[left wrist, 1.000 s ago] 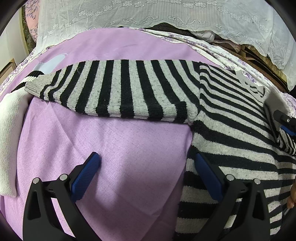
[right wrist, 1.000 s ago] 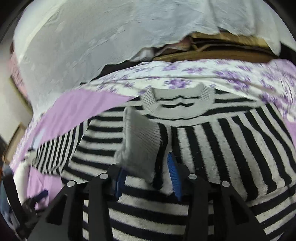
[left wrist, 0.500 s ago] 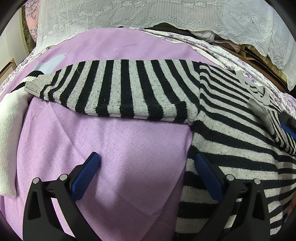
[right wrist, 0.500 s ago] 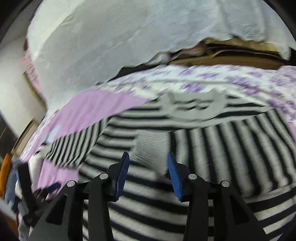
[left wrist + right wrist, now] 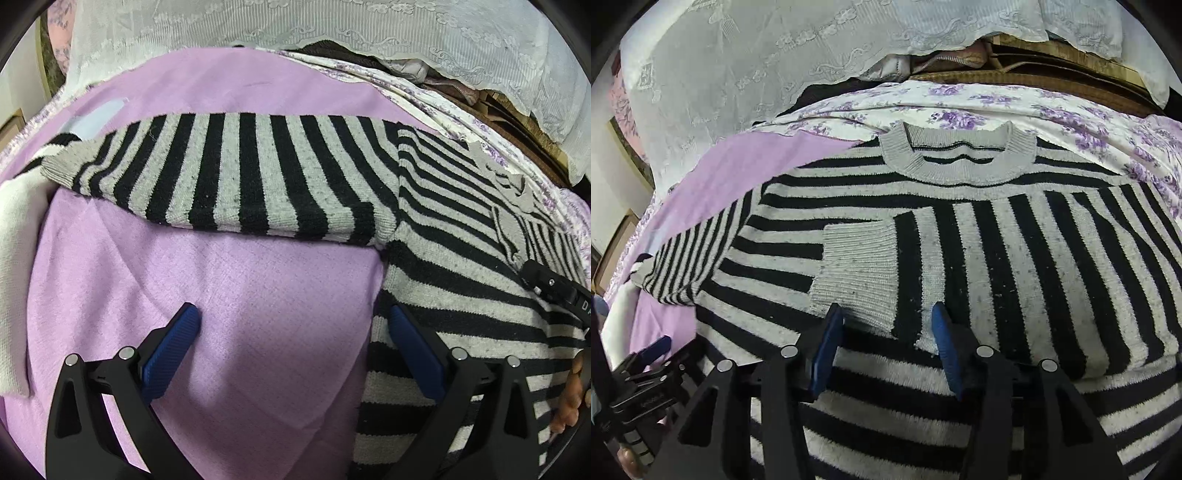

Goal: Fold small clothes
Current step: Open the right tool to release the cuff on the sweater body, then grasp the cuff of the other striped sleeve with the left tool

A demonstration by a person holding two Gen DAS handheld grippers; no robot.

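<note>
The striped sweater (image 5: 960, 236) lies flat on the purple sheet (image 5: 258, 295), and the left gripper (image 5: 291, 332) and right gripper (image 5: 886, 332) both have their fingers apart, holding nothing.

A black-and-grey striped knit sweater (image 5: 960, 229) lies spread flat on a bed's lilac cloth cover (image 5: 258, 295).

- Evenly lit from above, fairly bright; no glare
- Soft shadows under the left gripper (image 5: 293, 334) fingers on the purple cloth (image 5: 258, 295); darker beneath the right gripper (image 5: 886, 332)
- Strong fisheye bending, black vignette at corners
- Sharp throughout; striped sweater (image 5: 997, 258) knit crisp; lace curtain (image 5: 757, 74) slightly soft
</note>
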